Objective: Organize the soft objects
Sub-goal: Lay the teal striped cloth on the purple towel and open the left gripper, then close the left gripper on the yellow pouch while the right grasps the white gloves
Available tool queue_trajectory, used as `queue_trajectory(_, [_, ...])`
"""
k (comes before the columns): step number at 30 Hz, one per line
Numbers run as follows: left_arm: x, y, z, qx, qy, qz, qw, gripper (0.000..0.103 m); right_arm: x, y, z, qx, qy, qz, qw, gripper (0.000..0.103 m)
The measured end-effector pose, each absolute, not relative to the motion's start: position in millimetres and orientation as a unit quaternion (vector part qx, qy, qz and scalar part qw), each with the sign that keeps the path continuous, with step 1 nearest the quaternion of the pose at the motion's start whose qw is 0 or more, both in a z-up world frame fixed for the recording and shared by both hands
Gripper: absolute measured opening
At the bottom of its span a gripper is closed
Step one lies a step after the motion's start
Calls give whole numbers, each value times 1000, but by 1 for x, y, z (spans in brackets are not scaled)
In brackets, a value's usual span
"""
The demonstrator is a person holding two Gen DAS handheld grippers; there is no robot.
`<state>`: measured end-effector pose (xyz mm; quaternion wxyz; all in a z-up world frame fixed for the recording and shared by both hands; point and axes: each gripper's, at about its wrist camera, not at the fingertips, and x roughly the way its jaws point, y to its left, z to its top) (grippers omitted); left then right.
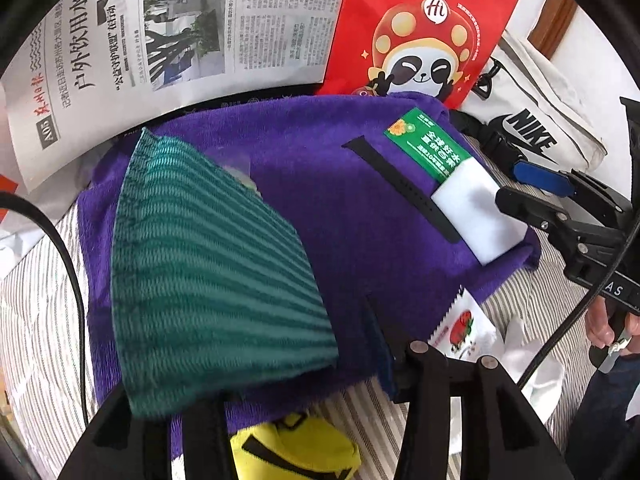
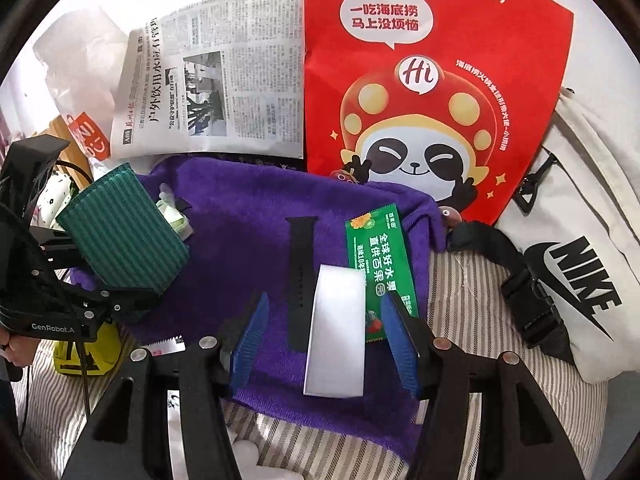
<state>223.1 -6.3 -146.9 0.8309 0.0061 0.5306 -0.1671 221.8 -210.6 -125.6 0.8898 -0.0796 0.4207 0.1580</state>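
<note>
A purple towel [image 1: 320,208] [image 2: 240,216] lies spread on the striped bedding. My left gripper [image 1: 256,380] is shut on a green striped cloth [image 1: 208,264] [image 2: 120,232] and holds it up over the towel's left side. On the towel's right part lie a white sponge block [image 2: 336,328] [image 1: 476,216], a black watch strap [image 2: 302,280] [image 1: 400,188] and a green sachet [image 2: 380,252] [image 1: 432,144]. My right gripper [image 2: 326,344] is open, with its blue pads [image 2: 250,344] on either side of the sponge.
A red panda bag [image 2: 432,80], a newspaper [image 2: 216,92] and a white Nike bag [image 2: 572,272] with black buckle lie beyond the towel. A yellow soft item [image 1: 296,448] [image 2: 86,354] and a strawberry sachet [image 1: 460,328] lie at the towel's near edge.
</note>
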Motion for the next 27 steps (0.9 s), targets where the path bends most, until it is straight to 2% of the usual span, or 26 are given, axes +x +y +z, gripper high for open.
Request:
queue_trajectory(7, [213,2,-147,3,534,-156,831,53,205,-219,-120,-69,420,151,892,58])
queue_trajectory(27, [157,45,-121,-9,505,-145,851,56,133,-202,-110,-69,421,159,890,59])
